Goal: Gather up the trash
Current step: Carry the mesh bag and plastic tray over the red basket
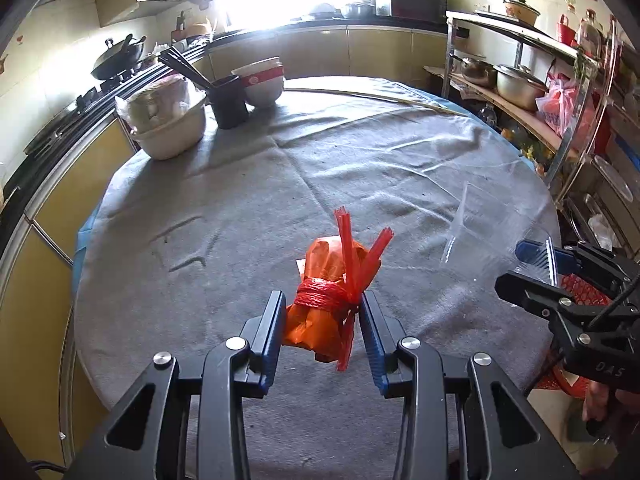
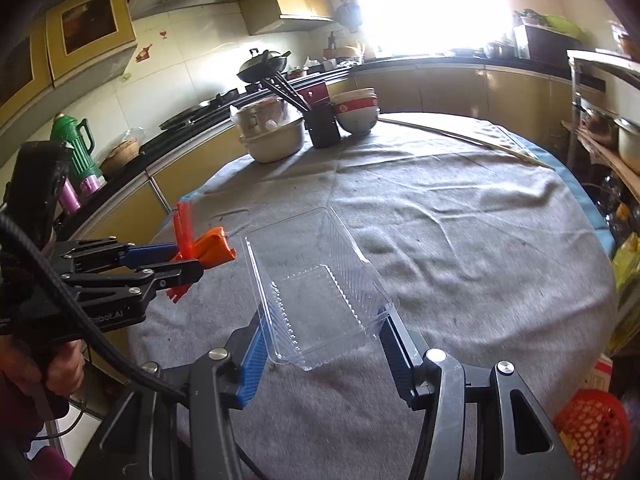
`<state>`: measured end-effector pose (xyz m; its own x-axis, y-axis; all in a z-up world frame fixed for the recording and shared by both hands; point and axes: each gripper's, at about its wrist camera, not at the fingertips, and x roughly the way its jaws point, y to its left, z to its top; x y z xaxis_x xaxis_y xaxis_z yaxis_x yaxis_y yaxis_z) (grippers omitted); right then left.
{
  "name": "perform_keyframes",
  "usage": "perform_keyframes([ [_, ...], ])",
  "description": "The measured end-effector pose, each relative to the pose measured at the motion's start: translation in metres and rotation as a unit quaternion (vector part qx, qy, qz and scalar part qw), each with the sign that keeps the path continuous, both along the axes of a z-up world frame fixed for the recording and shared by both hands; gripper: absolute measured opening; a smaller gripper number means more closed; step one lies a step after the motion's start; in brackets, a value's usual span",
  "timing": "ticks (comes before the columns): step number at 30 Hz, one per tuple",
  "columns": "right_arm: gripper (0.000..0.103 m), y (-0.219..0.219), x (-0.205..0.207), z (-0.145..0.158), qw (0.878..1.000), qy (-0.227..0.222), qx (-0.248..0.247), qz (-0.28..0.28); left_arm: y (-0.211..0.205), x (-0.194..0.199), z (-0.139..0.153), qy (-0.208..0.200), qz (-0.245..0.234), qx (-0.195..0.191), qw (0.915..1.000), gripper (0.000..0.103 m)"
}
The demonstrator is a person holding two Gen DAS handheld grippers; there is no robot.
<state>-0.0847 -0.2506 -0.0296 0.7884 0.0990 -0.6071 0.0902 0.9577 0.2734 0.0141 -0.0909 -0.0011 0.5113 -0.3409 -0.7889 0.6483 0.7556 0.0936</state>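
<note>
Left hand-held gripper [image 1: 322, 316] pinching orange bundle [image 1: 328, 300] | right hand-held gripper [image 2: 324, 332] clamping clear tray [image 2: 316, 280], edges faint

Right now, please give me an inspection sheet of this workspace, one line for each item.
Surface: round table under wrinkled grey cloth.
Job's things: orange bag bundle tied with red string; clear plastic container.
Clutter: stacked bowls, black chopstick holder, bagged basin.
Grippers: left gripper shut on bundle; right gripper shut on container.
Cables: black cable by left gripper.
Surroundings: red mesh basket, pot shelf.
</note>
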Motion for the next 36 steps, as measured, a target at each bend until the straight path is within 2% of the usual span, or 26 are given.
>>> perform_keyframes([
  [11, 0.056, -0.014, -0.028, -0.001, 1.0, -0.006, 0.012, -0.024, -0.029, -0.016, -0.011, 0.011, -0.026, 0.019, 0.9994, 0.039],
  [23, 0.056, -0.05, -0.06, -0.01, 0.997, 0.001, 0.035, -0.071, -0.063, -0.032, -0.018, 0.017, -0.06, 0.038, 0.9974, 0.039],
  [36, 0.056, -0.081, -0.097, -0.015, 0.992, 0.006, 0.051, -0.113, -0.104, -0.055, -0.015, 0.005, -0.109, 0.052, 0.9926, 0.039],
])
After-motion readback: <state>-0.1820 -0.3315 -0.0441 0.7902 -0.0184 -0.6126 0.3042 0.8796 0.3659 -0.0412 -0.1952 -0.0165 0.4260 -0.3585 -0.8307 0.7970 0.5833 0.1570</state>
